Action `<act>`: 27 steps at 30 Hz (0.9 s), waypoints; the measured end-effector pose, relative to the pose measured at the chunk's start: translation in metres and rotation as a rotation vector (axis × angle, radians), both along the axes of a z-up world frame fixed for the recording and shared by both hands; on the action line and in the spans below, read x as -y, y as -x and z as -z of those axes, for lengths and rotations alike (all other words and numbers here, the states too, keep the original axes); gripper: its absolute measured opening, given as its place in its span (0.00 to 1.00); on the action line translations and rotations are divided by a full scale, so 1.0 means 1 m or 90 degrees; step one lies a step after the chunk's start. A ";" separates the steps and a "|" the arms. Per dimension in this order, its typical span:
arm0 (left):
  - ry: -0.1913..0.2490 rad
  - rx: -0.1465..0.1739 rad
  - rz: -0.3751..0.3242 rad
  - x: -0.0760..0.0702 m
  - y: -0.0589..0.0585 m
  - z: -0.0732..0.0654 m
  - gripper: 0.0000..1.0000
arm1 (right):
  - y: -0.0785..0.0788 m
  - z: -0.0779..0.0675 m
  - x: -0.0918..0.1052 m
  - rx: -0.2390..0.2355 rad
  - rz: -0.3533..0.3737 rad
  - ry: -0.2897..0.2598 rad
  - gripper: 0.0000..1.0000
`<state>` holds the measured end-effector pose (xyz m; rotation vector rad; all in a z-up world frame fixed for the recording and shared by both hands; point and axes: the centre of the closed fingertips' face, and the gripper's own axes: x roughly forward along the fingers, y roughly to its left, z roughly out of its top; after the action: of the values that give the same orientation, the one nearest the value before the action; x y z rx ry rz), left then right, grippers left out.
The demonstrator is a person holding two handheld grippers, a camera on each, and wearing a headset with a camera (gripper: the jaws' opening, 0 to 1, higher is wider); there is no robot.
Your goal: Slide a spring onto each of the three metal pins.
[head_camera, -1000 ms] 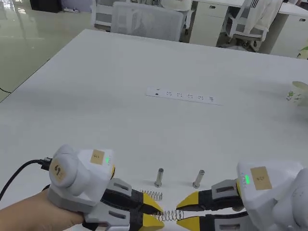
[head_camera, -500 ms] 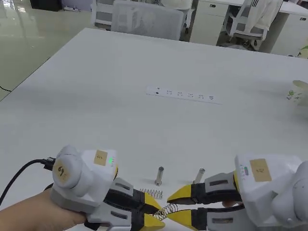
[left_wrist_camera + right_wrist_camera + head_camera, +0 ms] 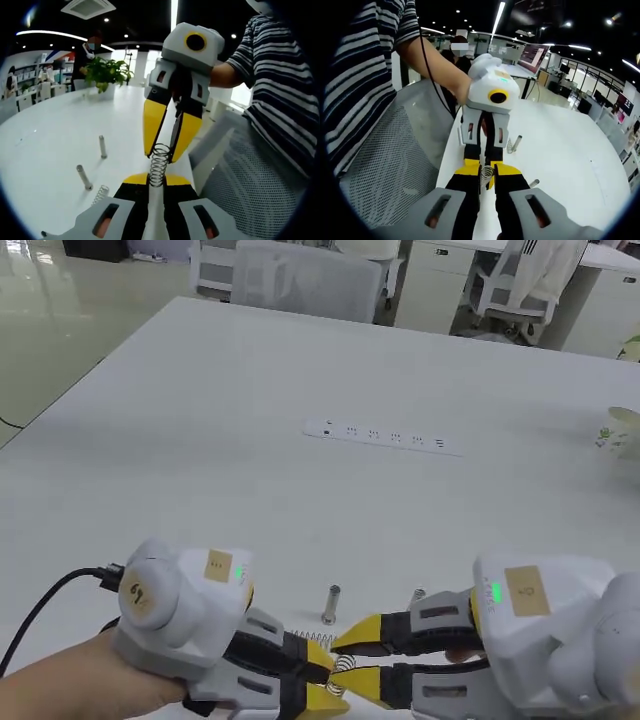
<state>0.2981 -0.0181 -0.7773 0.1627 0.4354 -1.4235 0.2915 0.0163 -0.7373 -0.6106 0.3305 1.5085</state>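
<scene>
1 white table spreads under everything. My left gripper is pressed together on one end of the held spring, at the table's near edge. My right gripper meets it head-on. Its yellow tips sit around the spring's other end with a thin dark rod between them, and I cannot tell whether they squeeze anything. The power strip lies well off at 12 o'clock. The first pin stands upright at 12 o'clock from the held spring. The second pin stands at 2 o'clock, partly behind my right gripper. The loose spring lies flat at 11 o'clock, near the first pin.
</scene>
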 end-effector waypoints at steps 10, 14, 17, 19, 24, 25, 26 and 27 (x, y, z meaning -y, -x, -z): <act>0.004 0.001 0.000 0.001 -0.001 -0.002 0.02 | 0.000 -0.003 -0.004 0.024 -0.007 0.003 0.07; 0.004 0.001 -0.001 0.001 -0.001 -0.002 0.02 | -0.001 -0.003 -0.004 0.028 -0.009 0.005 0.07; 0.004 -0.003 -0.002 0.000 -0.001 -0.002 0.02 | 0.000 -0.003 -0.004 0.028 -0.012 0.005 0.07; 0.002 -0.002 -0.005 -0.001 -0.001 -0.002 0.03 | 0.000 -0.003 -0.003 0.029 -0.012 0.007 0.07; 0.003 -0.004 -0.010 -0.002 -0.002 -0.003 0.03 | 0.000 -0.004 -0.004 0.036 -0.016 0.009 0.07; 0.003 -0.004 -0.010 -0.002 -0.003 -0.003 0.03 | 0.000 -0.004 -0.004 0.036 -0.017 0.010 0.07; 0.003 -0.006 -0.011 -0.002 -0.003 -0.003 0.03 | 0.000 -0.004 -0.004 0.038 -0.018 0.011 0.07; 0.003 -0.006 -0.012 -0.002 -0.003 -0.003 0.03 | 0.000 -0.005 -0.005 0.041 -0.019 0.012 0.07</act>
<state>0.3007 -0.0160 -0.7745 0.1480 0.4396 -1.4079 0.2918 0.0208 -0.7326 -0.6800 0.2879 1.5132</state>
